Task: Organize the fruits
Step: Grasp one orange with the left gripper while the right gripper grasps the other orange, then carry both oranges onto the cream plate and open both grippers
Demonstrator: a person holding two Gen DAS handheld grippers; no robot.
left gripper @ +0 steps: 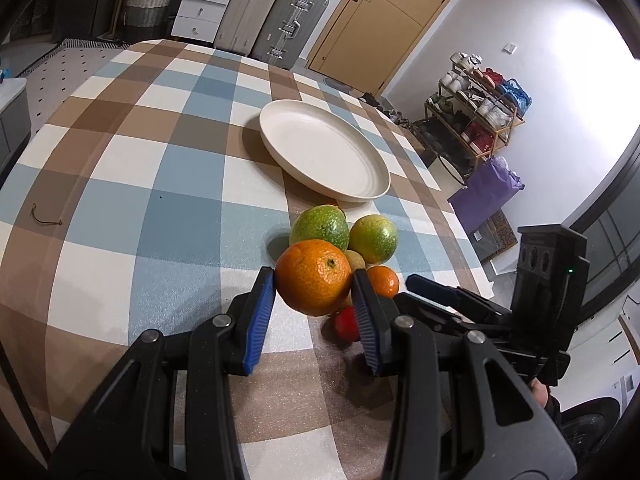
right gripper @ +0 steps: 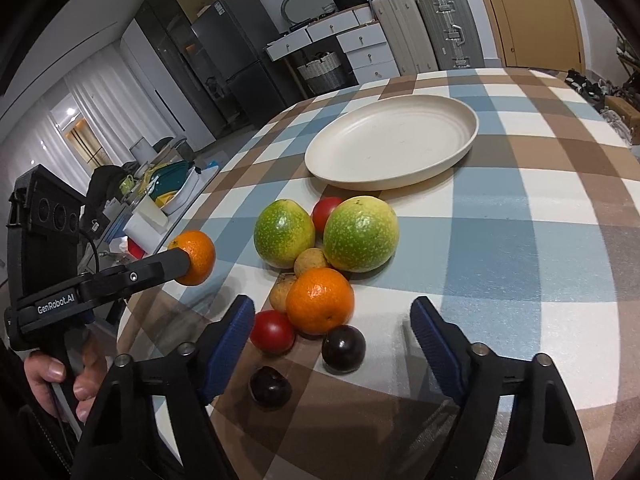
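My left gripper (left gripper: pixel 314 286) is shut on an orange (left gripper: pixel 313 282) and holds it above the checked table; it also shows in the right wrist view (right gripper: pixel 194 258). An empty cream plate (left gripper: pixel 362 188) (right gripper: pixel 460 148) lies beyond the fruit pile. In the pile are two green fruits (right gripper: pixel 283 233) (right gripper: pixel 361 233), a second orange (right gripper: pixel 320 301), two red fruits (right gripper: pixel 273 331) (right gripper: pixel 326 212), two small tan fruits (right gripper: pixel 309 261) and two dark plums (right gripper: pixel 343 348) (right gripper: pixel 270 385). My right gripper (right gripper: pixel 332 320) is open and empty, just short of the pile.
The checked tablecloth (left gripper: pixel 160 184) covers a round table. Suitcases (left gripper: pixel 276 20) and a door (left gripper: pixel 384 16) stand behind it. A shoe rack (left gripper: pixel 476 116) and a purple bag (left gripper: pixel 484 188) are to the right. A cluttered counter (right gripper: pixel 160 196) lies left of the table.
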